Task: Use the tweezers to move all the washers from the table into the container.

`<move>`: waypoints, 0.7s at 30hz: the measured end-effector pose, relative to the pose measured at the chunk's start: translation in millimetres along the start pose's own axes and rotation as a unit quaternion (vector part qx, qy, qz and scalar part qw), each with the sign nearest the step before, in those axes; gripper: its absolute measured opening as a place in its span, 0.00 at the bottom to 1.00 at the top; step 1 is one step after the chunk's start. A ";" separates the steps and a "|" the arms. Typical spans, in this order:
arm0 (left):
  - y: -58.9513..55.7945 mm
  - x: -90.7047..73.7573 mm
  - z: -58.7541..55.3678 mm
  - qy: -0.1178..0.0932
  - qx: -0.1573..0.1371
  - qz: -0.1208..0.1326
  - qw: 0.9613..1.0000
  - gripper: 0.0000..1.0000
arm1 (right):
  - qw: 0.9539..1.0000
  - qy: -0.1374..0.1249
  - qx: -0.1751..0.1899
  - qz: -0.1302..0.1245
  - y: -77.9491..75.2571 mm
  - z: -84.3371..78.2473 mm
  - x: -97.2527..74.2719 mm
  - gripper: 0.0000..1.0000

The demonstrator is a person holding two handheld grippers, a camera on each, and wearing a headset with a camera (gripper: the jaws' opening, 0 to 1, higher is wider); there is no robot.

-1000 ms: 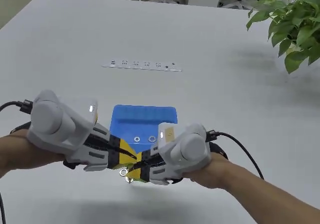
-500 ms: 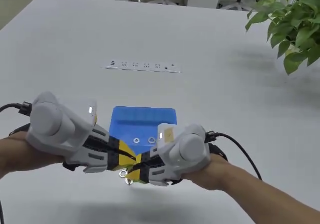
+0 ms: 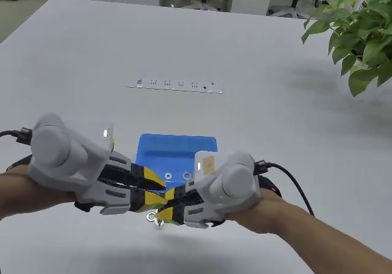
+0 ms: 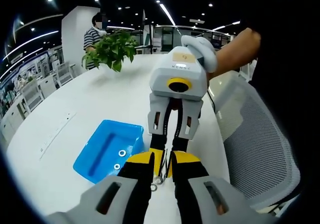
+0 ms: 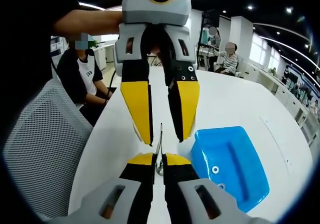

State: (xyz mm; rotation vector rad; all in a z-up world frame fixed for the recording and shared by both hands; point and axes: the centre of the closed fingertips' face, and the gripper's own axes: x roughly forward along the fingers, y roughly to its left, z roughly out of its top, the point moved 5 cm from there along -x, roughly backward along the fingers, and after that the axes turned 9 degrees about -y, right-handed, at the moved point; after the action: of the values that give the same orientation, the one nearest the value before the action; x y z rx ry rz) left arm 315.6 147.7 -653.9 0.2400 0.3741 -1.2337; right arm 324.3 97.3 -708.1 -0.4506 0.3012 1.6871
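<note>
A blue container [image 3: 177,148] holds two washers [image 3: 168,176] near its front wall. Just before it a loose washer [image 3: 151,217] lies on the white table [image 3: 245,102]. My left gripper [image 3: 160,191] and right gripper [image 3: 160,208] meet tip to tip above that washer. In the right gripper view my right gripper [image 5: 160,159] is shut on thin metal tweezers [image 5: 160,139], which run up between the left gripper's yellow fingers [image 5: 142,108]. In the left gripper view my left gripper [image 4: 165,159] stands shut on the tweezers [image 4: 163,170], with two table washers [image 4: 154,187] just below.
A row of sockets [image 3: 174,84] is set into the table beyond the container. A green plant [image 3: 361,29] stands at the far right. A mesh chair [image 4: 250,139] sits behind me at the table's near edge. People sit at other tables in the background.
The headset has tipped slightly, shifting the picture. Both grippers hold the same stance on the tweezers over the washer.
</note>
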 end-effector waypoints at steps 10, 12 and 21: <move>-1.6 -13.5 -0.7 -0.028 -0.027 0.027 0.999 0.38 | 1.000 0.001 -0.014 -0.001 -3.2 12.1 -9.7 0.06; -1.9 -16.5 -1.6 -0.033 -0.035 0.036 0.998 0.46 | 1.000 -0.001 -0.015 -0.002 -4.9 14.9 -12.2 0.06; 0.4 -27.9 -4.9 -0.051 -0.055 0.080 0.994 0.74 | 1.000 -0.002 -0.029 0.000 -13.5 26.2 -22.6 0.07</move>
State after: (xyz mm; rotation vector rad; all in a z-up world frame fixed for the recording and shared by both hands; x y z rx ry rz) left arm 307.4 174.0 -647.2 0.1091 0.3261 -1.0607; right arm 337.0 91.2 -673.7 -0.4905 0.2508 1.6996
